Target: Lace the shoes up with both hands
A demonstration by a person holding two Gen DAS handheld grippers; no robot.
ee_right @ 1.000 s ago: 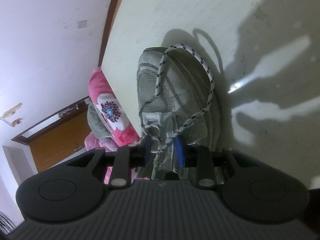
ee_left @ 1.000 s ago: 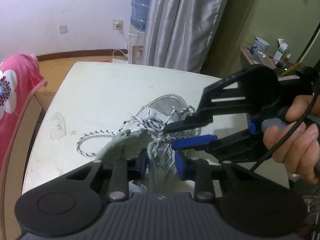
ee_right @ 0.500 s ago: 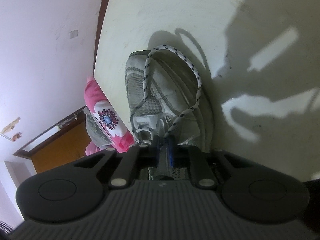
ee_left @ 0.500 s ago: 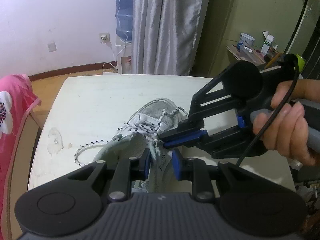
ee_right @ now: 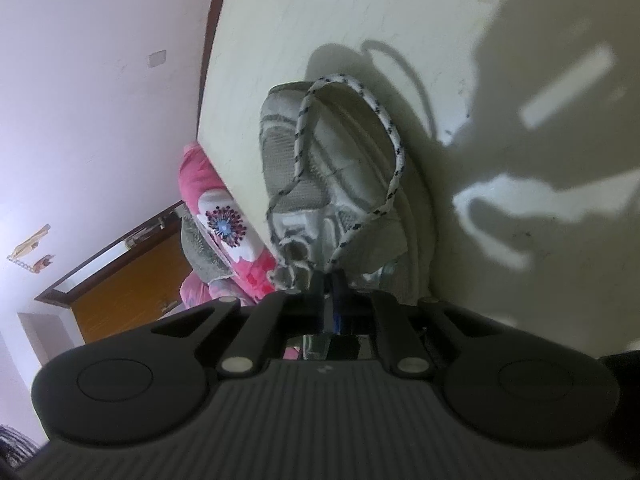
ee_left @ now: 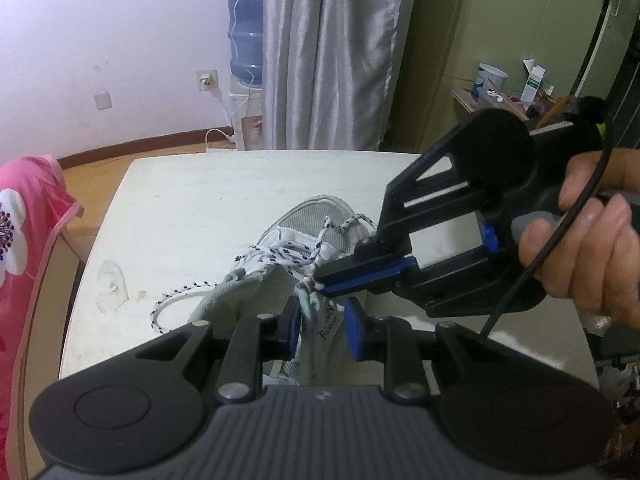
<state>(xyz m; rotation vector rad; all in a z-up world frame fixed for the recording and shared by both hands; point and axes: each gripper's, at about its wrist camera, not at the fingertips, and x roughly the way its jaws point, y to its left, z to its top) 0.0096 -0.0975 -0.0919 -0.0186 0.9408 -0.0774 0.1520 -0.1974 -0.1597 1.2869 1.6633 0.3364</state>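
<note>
Shoe [ee_left: 308, 248], a grey and white trainer, lies on a pale table [ee_left: 192, 208] with its toe pointing away from the left wrist camera. Its speckled white lace [ee_right: 394, 152] arcs in a loop over the toe in the right wrist view, and another stretch of it curls onto the table beside the shoe.

Compared with 1 second ago, the right gripper [ee_left: 320, 282] has gone from open, with the lace running between its blue pads, to pressed together on the lace at the top eyelets. That closing was already done half a second ago. The left wrist view has also pulled up and back, so more of the table, a grey curtain [ee_left: 328, 52] and a blue water bottle [ee_left: 244, 32] now show.

The right gripper reaches in from the right side of the left wrist view, its fingers pointing left and slightly down, meeting the lace just above the tongue. A hand [ee_left: 580, 248] wraps its handle, with a black cable crossing the knuckles.

The left gripper [ee_left: 322, 330] hovers at the heel end, its blue pads [ee_left: 354, 332] apart on either side of the shoe's collar. It holds nothing that can be seen.

A pink flowered cloth [ee_left: 24, 216] sits off the table's left edge.
</note>
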